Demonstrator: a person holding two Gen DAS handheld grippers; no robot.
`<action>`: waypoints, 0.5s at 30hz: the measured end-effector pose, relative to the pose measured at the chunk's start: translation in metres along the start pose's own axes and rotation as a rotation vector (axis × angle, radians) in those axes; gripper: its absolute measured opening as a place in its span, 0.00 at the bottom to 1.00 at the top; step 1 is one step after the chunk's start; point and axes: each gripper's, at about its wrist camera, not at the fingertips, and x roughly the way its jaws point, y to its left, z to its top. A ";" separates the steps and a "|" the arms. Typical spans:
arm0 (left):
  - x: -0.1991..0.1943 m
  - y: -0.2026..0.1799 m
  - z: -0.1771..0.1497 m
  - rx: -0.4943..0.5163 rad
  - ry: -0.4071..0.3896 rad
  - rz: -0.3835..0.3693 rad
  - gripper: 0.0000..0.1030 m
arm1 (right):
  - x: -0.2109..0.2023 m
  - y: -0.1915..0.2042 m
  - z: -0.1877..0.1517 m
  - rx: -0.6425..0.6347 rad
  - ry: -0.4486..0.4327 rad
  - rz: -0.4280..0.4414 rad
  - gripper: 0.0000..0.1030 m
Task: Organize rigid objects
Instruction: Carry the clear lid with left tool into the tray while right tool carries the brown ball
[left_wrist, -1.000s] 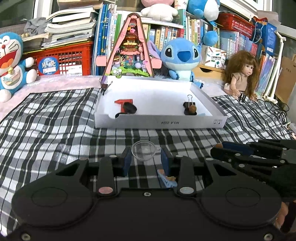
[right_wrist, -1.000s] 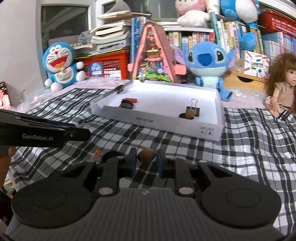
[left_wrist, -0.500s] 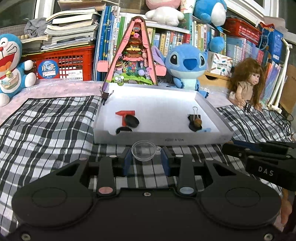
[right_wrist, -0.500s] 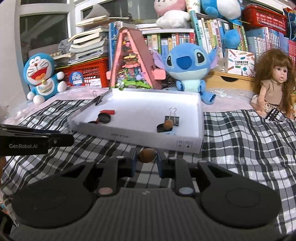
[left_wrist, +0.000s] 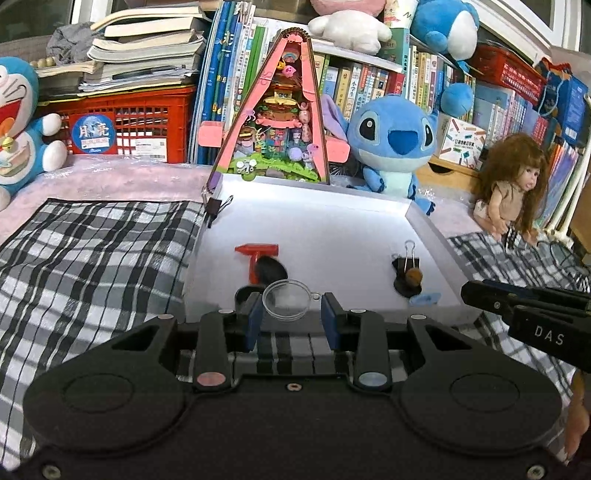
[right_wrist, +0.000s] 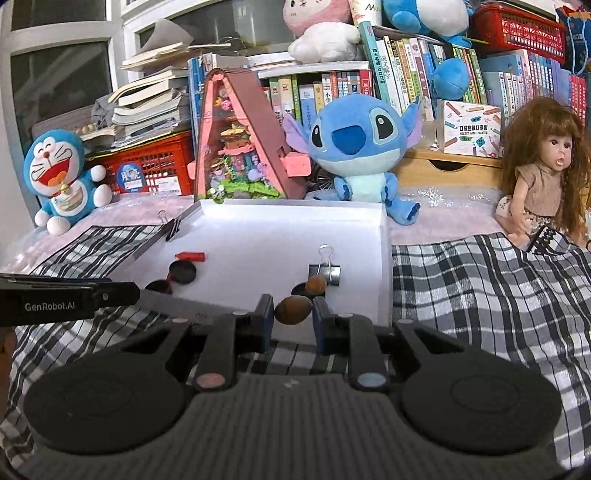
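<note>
Two claws, clear cup (left_wrist: 287, 300) btwn left pads, brown nut (right_wrist: 293, 309) btwn right

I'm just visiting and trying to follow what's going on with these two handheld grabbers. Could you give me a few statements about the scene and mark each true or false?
1. The left gripper holds a small clear round plastic dish. True.
2. The right gripper is empty. False: it is shut on a small brown egg-shaped object.
3. The shallow white cardboard tray holds a red T-shaped plastic piece. True.
4. The black metal binder clip inside the tray lies on the checked cloth. False: it rests on the tray floor.
5. The blue plush toy with big ears sits inside the tray. False: it sits behind it.
</note>
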 end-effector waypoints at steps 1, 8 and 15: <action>0.003 0.000 0.004 -0.005 0.002 -0.003 0.31 | 0.003 -0.001 0.003 0.004 0.001 0.001 0.27; 0.027 0.002 0.034 -0.030 0.018 0.001 0.31 | 0.020 -0.010 0.030 0.043 0.013 0.000 0.27; 0.051 0.005 0.056 -0.049 0.052 0.008 0.31 | 0.037 -0.022 0.054 0.109 0.035 -0.002 0.27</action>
